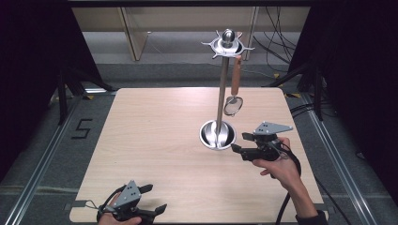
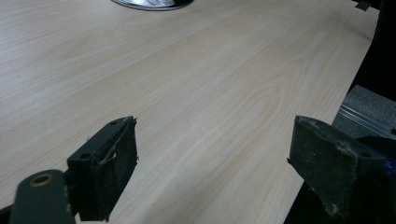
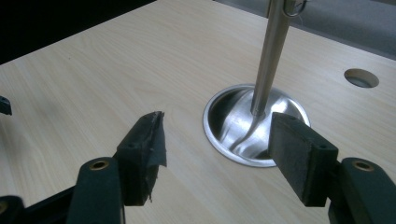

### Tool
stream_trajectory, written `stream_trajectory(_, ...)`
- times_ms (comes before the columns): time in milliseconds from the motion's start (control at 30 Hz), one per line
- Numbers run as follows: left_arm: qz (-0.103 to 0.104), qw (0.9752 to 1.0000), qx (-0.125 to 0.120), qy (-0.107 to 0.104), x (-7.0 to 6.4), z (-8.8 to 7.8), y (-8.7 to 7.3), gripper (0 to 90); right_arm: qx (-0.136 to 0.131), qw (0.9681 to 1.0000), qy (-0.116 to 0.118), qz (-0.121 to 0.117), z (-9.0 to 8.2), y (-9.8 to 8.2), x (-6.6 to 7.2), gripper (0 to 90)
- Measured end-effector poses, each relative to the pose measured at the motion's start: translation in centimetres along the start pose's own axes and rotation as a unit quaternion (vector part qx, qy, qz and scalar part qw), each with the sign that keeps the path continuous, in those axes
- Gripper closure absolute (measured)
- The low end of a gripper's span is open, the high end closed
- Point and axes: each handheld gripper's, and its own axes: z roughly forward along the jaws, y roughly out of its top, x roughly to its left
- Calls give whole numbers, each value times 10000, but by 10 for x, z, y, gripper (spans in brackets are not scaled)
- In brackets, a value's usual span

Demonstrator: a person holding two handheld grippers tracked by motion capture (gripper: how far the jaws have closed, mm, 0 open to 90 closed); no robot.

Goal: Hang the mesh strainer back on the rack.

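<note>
- High view, nearest edge of the wooden table (image 1: 155,140): the left gripper (image 1: 152,199) sits at the front left corner in the person's left hand (image 1: 115,216), its jaws spread wide with nothing between them
- Left gripper view: the two black pads (image 2: 109,163) stand well apart over bare wood, and the rim of the stand's base (image 2: 152,3) shows far off at the top edge
- Farther in, on the right: the right gripper (image 1: 240,142) is held in the right hand (image 1: 277,168), just beside the stand's round steel base (image 1: 217,135), jaws apart and empty
- Right gripper view: the base (image 3: 233,121) lies just beyond the open pads
- Farther still: the steel pole (image 1: 222,89) rises upright from the base to a hook ring (image 1: 227,45)
- A small strainer (image 1: 233,104) with a wooden handle hangs from the ring, clear of the table, apart from both grippers
</note>
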Motion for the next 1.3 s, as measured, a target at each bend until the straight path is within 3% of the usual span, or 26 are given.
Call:
stream_trajectory(33,12,10000,2,8,0,0,0,147,103,9998,54,137,0,-1,2,358)
stream_trajectory(67,14,10000,22,19,0,-1,0,147,41,9998,47,163,2,-2,3,356)
stream_trajectory(100,-46,10000,-21,23,-1,-1,-1,147,11,10000,32,-9,3,-2,1,355)
stream_trajectory(133,-33,10000,-13,32,0,-1,-1,147,11,10000,32,-9,3,-2,1,355)
stream_trajectory(200,23,10000,20,35,0,-2,0,147,89,9999,69,56,2,-3,1,353)
stream_trajectory(233,-49,10000,-38,32,-1,-1,-1,147,62,9999,78,135,2,-5,3,351)
stream_trajectory(267,-12,9999,103,105,0,-2,-1,147,62,9999,78,135,2,-5,3,351)
stream_trajectory(333,-33,9999,92,73,-1,-2,-1,147,80,9999,79,44,1,-6,2,350)
stream_trajectory(367,-23,10000,-31,9,-1,0,-1,147,55,9998,74,179,1,-8,5,349)
stream_trajectory(433,-29,10000,-27,17,-1,-1,-1,147,51,9999,65,62,1,-11,3,345)
stream_trajectory(467,-34,10000,-27,31,-2,-1,0,147,155,9997,106,173,0,-12,5,344)
stream_trajectory(600,-18,10000,-44,9,-1,0,-1,147,100,9999,105,92,1,-20,4,342)
stream_trajectory(633,-22,10000,-23,19,-2,0,0,147,211,9993,168,250,0,-21,7,341)
stream_trajectory(667,34,10000,23,22,-1,-1,0,147,211,9993,168,250,0,-21,7,341)
stream_trajectory(933,76,10000,54,22,-1,-1,0,147,263,9995,151,130,2,-33,13,276)
stream_trajectory(1000,82,9999,57,22,-1,-1,0,147,318,9991,197,195,3,-36,16,236)
stream_trajectory(1100,60,10000,50,15,-2,0,-1,147,281,9988,377,102,5,-43,22,157)
stream_trajectory(1233,37,10000,31,12,-2,0,-1,147,321,9987,404,24,7,-48,24,159)
stream_trajectory(1267,23,10000,20,14,-2,0,-1,147,346,9985,404,94,7,-49,26,159)
stream_trajectory(1300,25,10000,21,14,-2,0,-1,147,366,9984,434,-26,8,-50,25,160)
